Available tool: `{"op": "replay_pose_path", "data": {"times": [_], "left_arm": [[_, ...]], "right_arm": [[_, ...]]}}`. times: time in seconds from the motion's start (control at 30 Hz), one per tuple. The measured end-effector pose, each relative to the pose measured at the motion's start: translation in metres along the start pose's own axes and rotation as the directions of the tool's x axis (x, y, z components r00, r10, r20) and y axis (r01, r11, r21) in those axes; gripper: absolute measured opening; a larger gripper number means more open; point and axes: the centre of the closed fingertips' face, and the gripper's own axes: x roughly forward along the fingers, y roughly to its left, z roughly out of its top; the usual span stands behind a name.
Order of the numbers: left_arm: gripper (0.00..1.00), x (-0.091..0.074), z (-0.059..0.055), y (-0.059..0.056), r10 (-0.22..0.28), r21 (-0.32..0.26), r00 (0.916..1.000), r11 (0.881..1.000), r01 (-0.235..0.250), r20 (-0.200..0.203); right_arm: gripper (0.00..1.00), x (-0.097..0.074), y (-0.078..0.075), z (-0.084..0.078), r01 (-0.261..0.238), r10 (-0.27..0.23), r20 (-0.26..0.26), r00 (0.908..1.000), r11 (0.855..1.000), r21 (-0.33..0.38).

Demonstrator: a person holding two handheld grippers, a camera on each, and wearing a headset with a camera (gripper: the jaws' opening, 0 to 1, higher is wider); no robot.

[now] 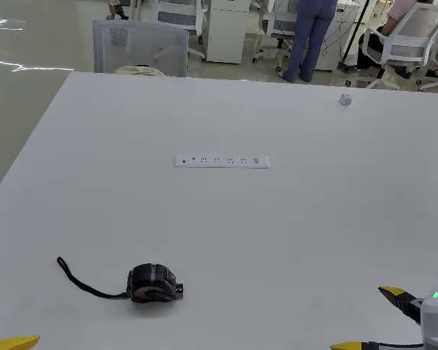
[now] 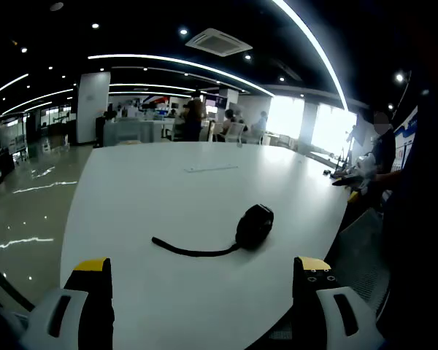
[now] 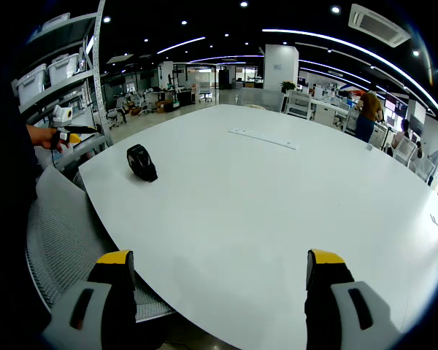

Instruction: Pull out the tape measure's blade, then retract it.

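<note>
Apparently mouth-rightward, the tape measure (image 1: 153, 283) lies with its strap (image 1: 84, 283) trailing left.

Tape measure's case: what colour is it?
Black, as is the wrist strap trailing from the tape measure; clearest in the head view.

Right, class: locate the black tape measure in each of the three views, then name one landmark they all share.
Head view: tape measure low, left of centre.
Left gripper view: tape measure near centre.
Right gripper view: tape measure upper left.
Shared landmark: the white power strip farther along the tabletop.
</note>
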Motion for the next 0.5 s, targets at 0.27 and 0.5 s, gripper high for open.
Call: {"op": "replay_pose_path", "data": {"times": [0.27,0.5], "left_arm": [[1.00,0.0003,-0.0029,-0.0014,-0.007,0.001,1.0000,1.000,0.007,-0.006],[1.00,-0.0001,-0.0040,0.0008,-0.007,0.001,0.9999,1.000,0.007,-0.010]], "right_arm": [[1.00,-0.0016,-0.0020,0.0003,0.006,-0.006,0.003,1.0000,1.000,0.000],[1.00,-0.0027,-0.0023,0.0032,0.009,-0.009,0.009,0.9999,1.000,0.001]]}}
